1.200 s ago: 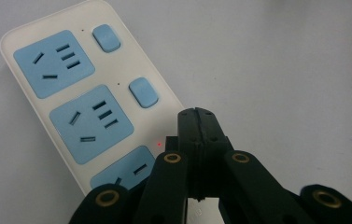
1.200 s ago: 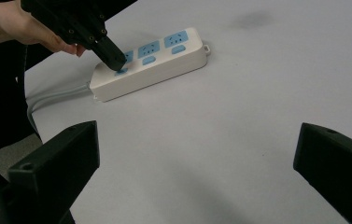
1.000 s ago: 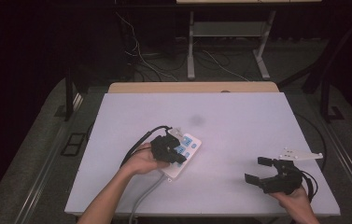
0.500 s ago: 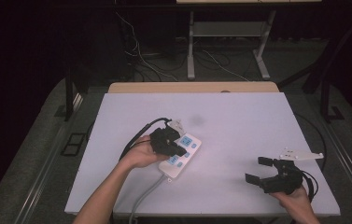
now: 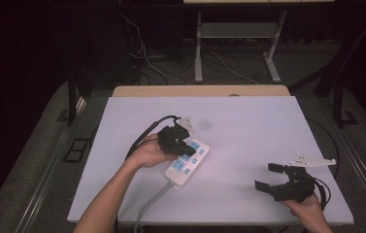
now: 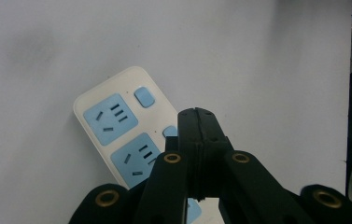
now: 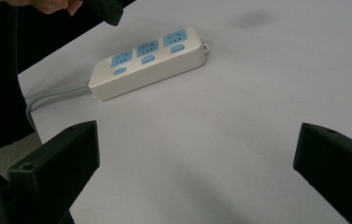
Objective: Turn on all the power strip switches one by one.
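Note:
A white power strip (image 5: 190,162) with three blue sockets and blue switches lies flat near the middle of the white table (image 5: 253,126). My left gripper (image 5: 188,149) hovers just above the strip's middle, its jaws pressed together with nothing between them. In the left gripper view the shut tips (image 6: 197,114) hang over the power strip (image 6: 110,116) beside a blue switch. My right gripper (image 5: 267,176) stands open near the front right corner, well apart from the strip. In the right gripper view the power strip (image 7: 148,60) lies ahead of that gripper (image 7: 197,149), whose jaws are wide apart.
The strip's grey cord (image 5: 146,208) runs off the front edge of the table. A black cable (image 5: 144,136) loops behind the left hand. Beyond the table's far edge are a wooden ledge (image 5: 200,91), metal legs and loose floor cables.
The left gripper has lifted off the power strip and drifted slightly toward the table's far side, still shut. The right gripper has stayed put.

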The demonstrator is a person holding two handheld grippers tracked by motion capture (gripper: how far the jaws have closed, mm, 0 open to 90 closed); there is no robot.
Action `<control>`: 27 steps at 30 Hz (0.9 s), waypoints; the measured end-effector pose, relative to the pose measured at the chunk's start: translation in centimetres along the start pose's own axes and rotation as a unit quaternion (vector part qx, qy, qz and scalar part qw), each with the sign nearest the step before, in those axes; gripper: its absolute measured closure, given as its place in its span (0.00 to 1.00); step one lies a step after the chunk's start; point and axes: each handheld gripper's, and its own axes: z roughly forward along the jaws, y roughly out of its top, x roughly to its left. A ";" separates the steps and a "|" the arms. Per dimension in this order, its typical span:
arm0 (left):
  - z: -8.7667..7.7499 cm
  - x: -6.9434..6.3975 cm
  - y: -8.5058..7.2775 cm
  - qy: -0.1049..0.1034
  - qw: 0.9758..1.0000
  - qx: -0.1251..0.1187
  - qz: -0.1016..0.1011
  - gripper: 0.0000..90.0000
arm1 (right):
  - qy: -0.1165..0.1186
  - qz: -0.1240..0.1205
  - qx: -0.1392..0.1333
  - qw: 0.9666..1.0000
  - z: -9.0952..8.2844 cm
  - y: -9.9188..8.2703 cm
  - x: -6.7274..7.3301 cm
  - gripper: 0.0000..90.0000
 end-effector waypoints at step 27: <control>2.7 1.7 0.4 0.002 1.000 0.023 0.001 1.00 | -0.001 -0.005 0.001 1.000 0.0 0.0 -0.1 0.00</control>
